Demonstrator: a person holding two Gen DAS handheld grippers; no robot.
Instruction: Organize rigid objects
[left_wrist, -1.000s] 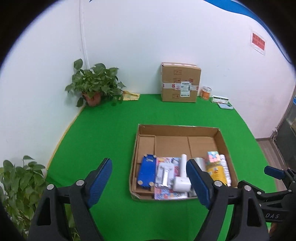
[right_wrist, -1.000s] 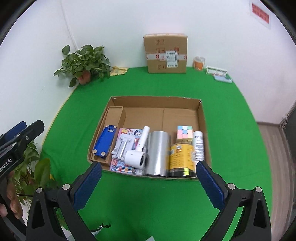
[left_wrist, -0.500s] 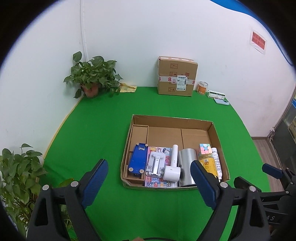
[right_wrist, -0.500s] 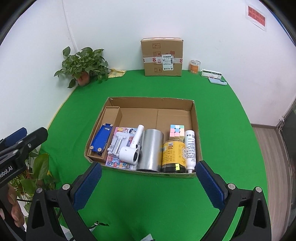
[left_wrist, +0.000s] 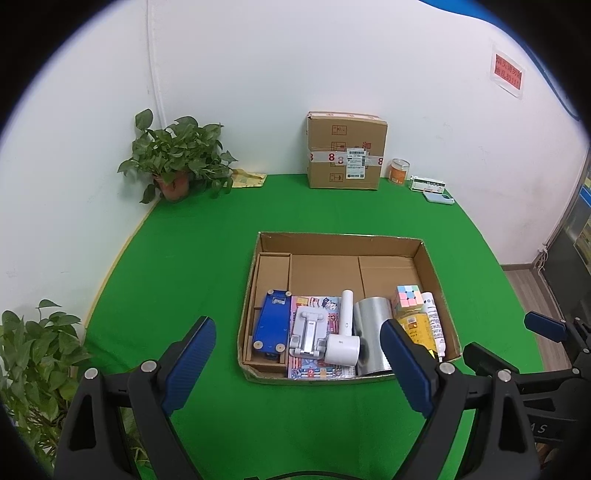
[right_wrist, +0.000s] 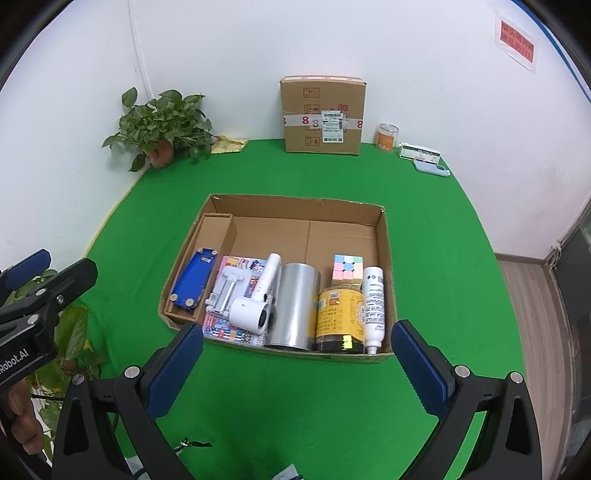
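A shallow open cardboard box (left_wrist: 340, 238) (right_wrist: 295, 201) lies on the green table. Along its near side lie a blue case (left_wrist: 271, 325) (right_wrist: 194, 277), a picture booklet (right_wrist: 243, 266) with a white folding stand (left_wrist: 308, 334) on it, a white handheld device (left_wrist: 343, 345) (right_wrist: 255, 314), a silver cylinder (left_wrist: 371, 332) (right_wrist: 295, 304), a pastel cube (left_wrist: 406, 297) (right_wrist: 347, 267), a yellow-labelled jar (right_wrist: 338, 319) and a white bottle (right_wrist: 373, 301). My left gripper (left_wrist: 297, 356) and right gripper (right_wrist: 295, 360) hover open before the box's near edge, nothing between their fingers.
A sealed carton (left_wrist: 345, 151) stands at the back wall beside an orange-labelled jar (left_wrist: 399, 171), a small white box (left_wrist: 426, 183) and a blue phone (left_wrist: 437, 197). Potted plants stand at the back left (left_wrist: 173, 155) and near left (left_wrist: 33, 354). Wooden floor (right_wrist: 528, 291) lies off the right edge.
Both views have pulled back from the box, which now looks smaller and farther. The left gripper's fingers have drawn away from over the box contents. Nothing in the box moved.
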